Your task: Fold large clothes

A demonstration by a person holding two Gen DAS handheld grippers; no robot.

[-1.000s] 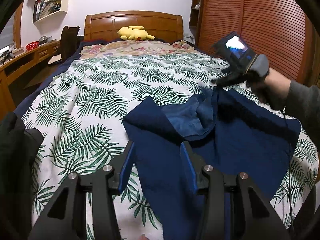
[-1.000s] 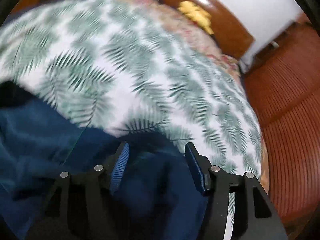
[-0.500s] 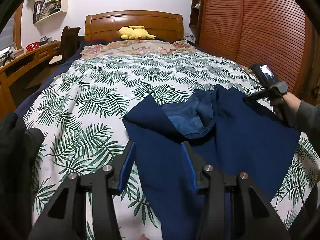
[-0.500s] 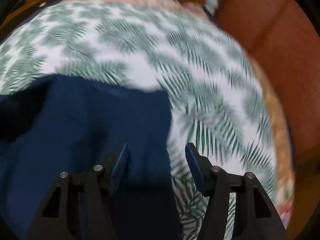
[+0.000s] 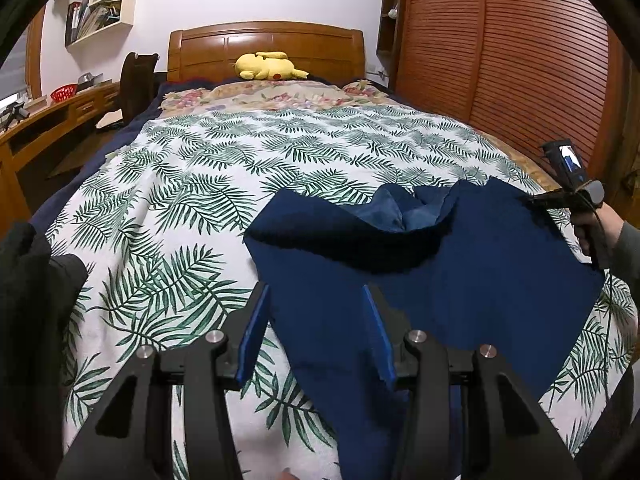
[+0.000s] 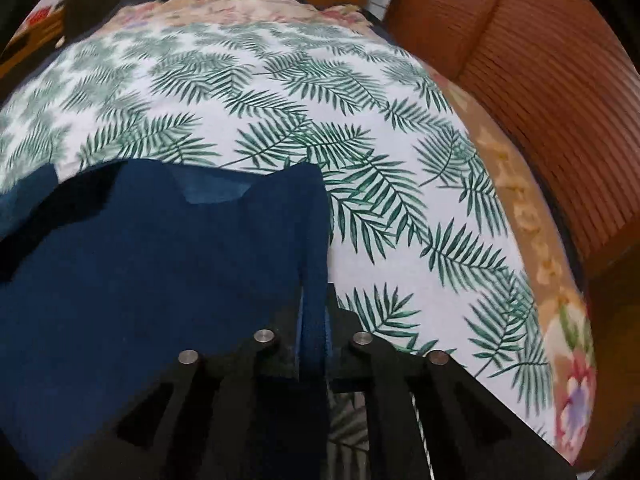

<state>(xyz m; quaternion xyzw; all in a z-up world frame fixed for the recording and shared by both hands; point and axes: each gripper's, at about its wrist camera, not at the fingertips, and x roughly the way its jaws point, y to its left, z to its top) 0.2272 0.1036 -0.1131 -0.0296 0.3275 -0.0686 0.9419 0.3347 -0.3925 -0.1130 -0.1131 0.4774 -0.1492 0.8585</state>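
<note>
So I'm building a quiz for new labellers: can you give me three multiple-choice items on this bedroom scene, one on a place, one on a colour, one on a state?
1. Where is the yellow plush toy?
A. by the headboard
B. on the desk
C. on the floor

2. What colour is the garment?
A. red
B. dark blue
C. white

3. How is the right claw?
A. wide open
B. shut on the garment's edge
C. out of view

Answers:
1 A, it lies against the wooden headboard.
2 B, navy cloth on the leaf-print cover.
3 B, fabric is pinched between its jaws, while the left claw is open.
</note>
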